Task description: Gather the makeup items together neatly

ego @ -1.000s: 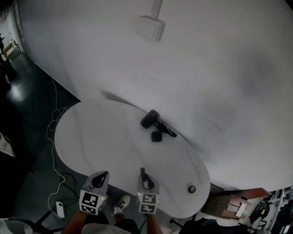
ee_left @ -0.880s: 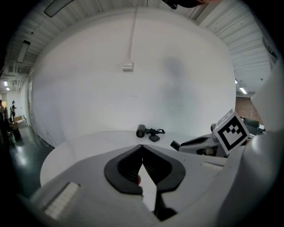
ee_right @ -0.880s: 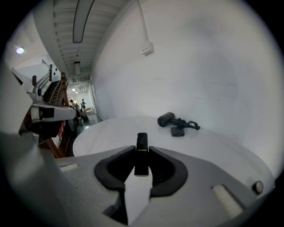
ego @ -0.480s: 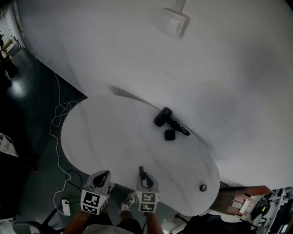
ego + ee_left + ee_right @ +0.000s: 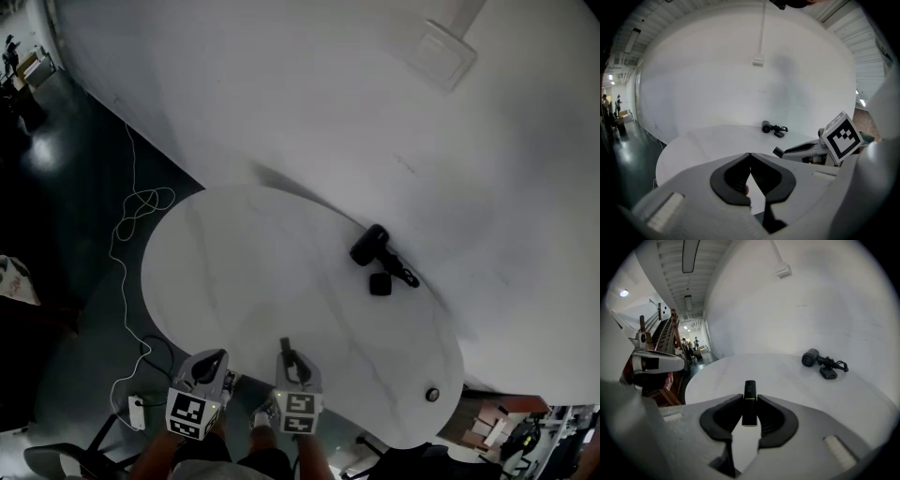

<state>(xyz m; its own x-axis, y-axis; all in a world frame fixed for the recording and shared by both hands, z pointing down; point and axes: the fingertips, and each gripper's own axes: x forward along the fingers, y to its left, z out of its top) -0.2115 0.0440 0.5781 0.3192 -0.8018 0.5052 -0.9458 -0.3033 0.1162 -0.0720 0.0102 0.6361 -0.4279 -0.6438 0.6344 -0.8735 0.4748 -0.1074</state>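
Note:
A black cylinder, a small square black compact and a thin dark item lie together at the far right of the white oval table. A small round dark item sits alone near the table's right end. My right gripper hangs at the near edge, shut on a black lipstick tube with a thin gold band. My left gripper is beside it, off the table's edge, its jaw tips touching with nothing held. The far group also shows as the cylinder and compact.
A curved white wall rises right behind the table, with a white box mounted on it. On the dark floor to the left lie a white cable and a power strip. Wooden furniture stands at the lower right.
The head view has swung, so the table and the black items have slid rightward. Both grippers have drifted toward the table's near edge, the right one still holding the tube.

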